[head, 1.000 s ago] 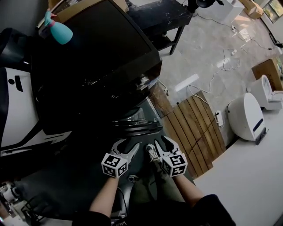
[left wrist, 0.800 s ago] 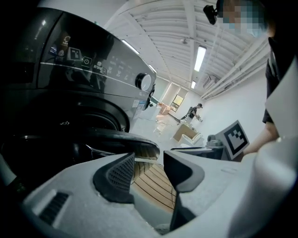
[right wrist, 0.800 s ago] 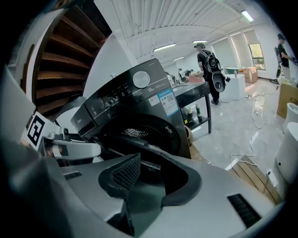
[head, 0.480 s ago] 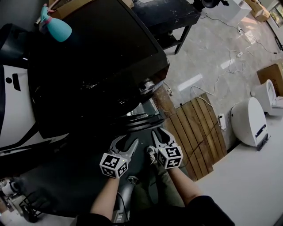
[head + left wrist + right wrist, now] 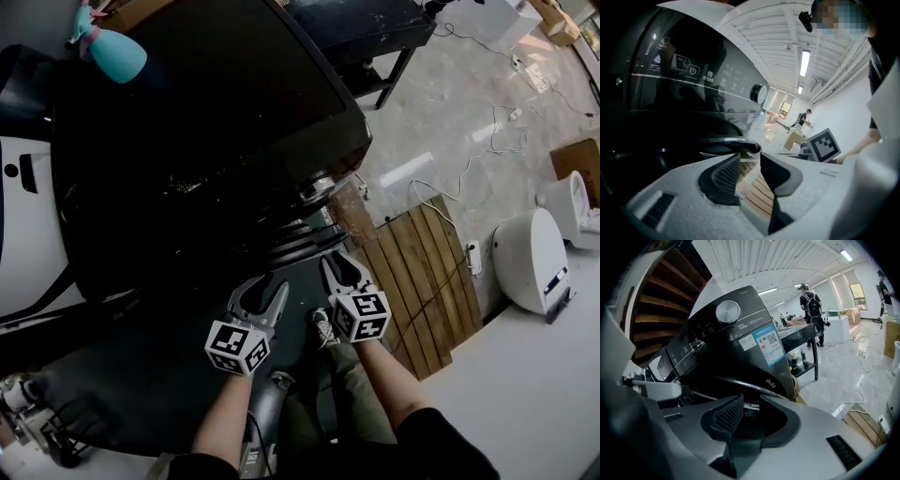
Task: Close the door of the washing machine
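The black washing machine (image 5: 206, 122) fills the upper left of the head view. Its round door (image 5: 298, 246) stands partly open at the front, the dark rim showing just beyond both grippers. My left gripper (image 5: 265, 289) is a little short of the door's rim (image 5: 726, 143); its jaws are closing with nothing between them, and only wooden slats show through the gap. My right gripper (image 5: 339, 265) is close beside it at the door's right edge, pointing at the rim (image 5: 750, 385). Its jaws are closing too, with nothing between the pads (image 5: 726, 416).
A teal spray bottle (image 5: 117, 52) lies on the machine's top. A wooden pallet (image 5: 422, 281) lies on the floor to the right, with a white appliance (image 5: 530, 258) and cables (image 5: 469, 178) beyond. A black table (image 5: 366, 28) stands behind. A white machine (image 5: 28, 216) is at left.
Both grippers have moved forward toward the door's rim, the right one further. The jaws of both have narrowed.
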A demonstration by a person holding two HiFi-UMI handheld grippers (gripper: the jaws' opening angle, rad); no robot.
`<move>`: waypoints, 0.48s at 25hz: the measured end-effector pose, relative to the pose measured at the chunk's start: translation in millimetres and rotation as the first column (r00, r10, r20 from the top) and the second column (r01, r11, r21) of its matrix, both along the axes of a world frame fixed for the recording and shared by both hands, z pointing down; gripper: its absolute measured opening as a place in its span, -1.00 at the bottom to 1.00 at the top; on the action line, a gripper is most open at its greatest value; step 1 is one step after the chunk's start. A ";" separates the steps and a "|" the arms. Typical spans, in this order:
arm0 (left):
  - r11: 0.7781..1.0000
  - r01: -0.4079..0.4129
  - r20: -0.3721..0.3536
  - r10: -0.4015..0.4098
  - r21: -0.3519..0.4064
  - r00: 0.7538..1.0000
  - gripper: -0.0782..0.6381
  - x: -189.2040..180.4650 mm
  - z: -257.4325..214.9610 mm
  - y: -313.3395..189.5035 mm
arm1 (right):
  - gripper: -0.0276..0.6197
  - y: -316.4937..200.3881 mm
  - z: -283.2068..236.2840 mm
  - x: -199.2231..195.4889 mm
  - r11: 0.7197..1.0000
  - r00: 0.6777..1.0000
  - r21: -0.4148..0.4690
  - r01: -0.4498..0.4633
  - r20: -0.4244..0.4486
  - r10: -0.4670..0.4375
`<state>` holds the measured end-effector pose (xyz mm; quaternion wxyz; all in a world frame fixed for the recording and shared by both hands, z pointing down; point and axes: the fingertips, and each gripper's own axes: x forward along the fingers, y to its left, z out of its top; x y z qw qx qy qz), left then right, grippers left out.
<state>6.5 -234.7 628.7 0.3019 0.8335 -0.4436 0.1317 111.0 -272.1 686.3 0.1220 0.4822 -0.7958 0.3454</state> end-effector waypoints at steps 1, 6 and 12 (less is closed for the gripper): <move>1.000 0.003 -0.001 -0.003 0.003 1.000 -0.38 -1.0 0.1 -2.4 | -0.59 -4.7 0.2 -1.0 1.000 1.000 0.003 -0.003 0.002 0.003; 1.000 0.018 0.000 -0.018 0.018 1.000 -0.38 -5.3 -0.2 -13.7 | -0.58 -24.8 5.6 -5.4 1.000 1.000 0.008 0.002 -0.001 -0.002; 0.999 0.033 -0.003 -0.033 0.026 0.999 -0.38 -11.2 -2.5 -20.9 | -0.58 -30.5 19.8 -11.6 1.000 1.000 -0.001 -0.007 -0.008 0.007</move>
